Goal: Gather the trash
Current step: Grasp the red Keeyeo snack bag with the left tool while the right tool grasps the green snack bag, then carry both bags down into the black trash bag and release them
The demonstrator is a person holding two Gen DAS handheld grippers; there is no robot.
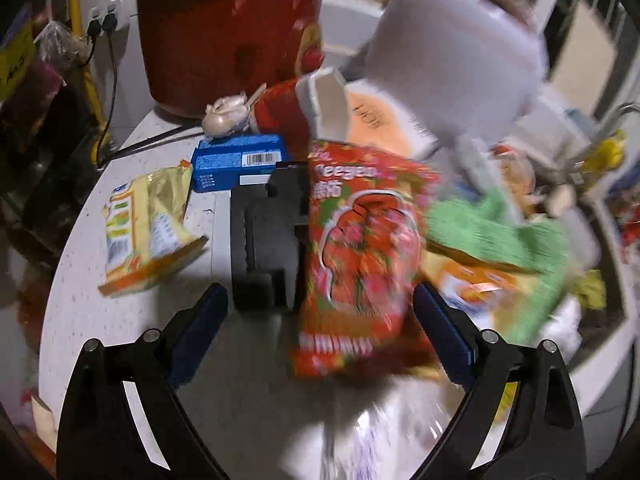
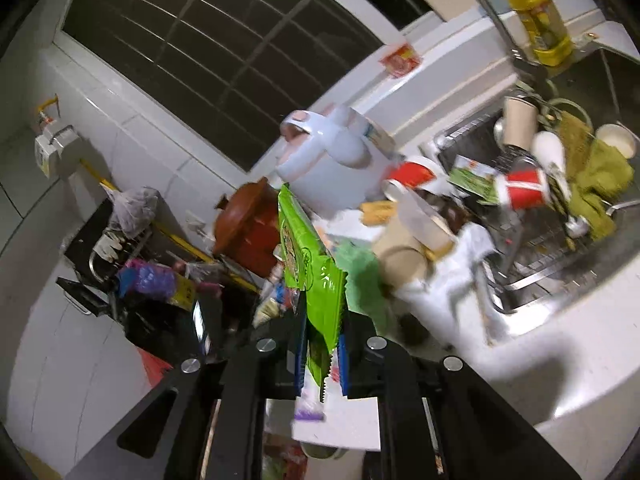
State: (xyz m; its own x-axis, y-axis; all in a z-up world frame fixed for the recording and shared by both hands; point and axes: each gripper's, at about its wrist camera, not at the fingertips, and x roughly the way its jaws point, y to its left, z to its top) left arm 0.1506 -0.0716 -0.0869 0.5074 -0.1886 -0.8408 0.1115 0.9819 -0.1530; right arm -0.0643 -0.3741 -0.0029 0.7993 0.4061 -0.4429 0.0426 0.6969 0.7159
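Note:
My left gripper (image 1: 320, 292) is open, its blue-padded fingers (image 1: 200, 320) spread wide over the white counter (image 1: 76, 280). A red snack bag (image 1: 360, 260) lies blurred between them, touching neither pad. A black boxy object (image 1: 264, 236) stands just behind it. My right gripper (image 2: 322, 320) is shut on a green snack wrapper (image 2: 308, 264), which stands up from the pads. In the left wrist view a blurred green wrapper (image 1: 500, 240) shows at the right. A yellow-orange snack bag (image 1: 148, 224) and a blue box (image 1: 240, 160) lie on the counter to the left.
A red pot (image 1: 232, 32), a garlic bulb (image 1: 224, 116) and a white appliance (image 2: 332, 160) stand at the back. The sink (image 2: 560, 252) at the right holds cups, a red cup (image 2: 524, 188) and an olive cloth (image 2: 592, 184). White plastic (image 1: 380, 440) lies below the left gripper.

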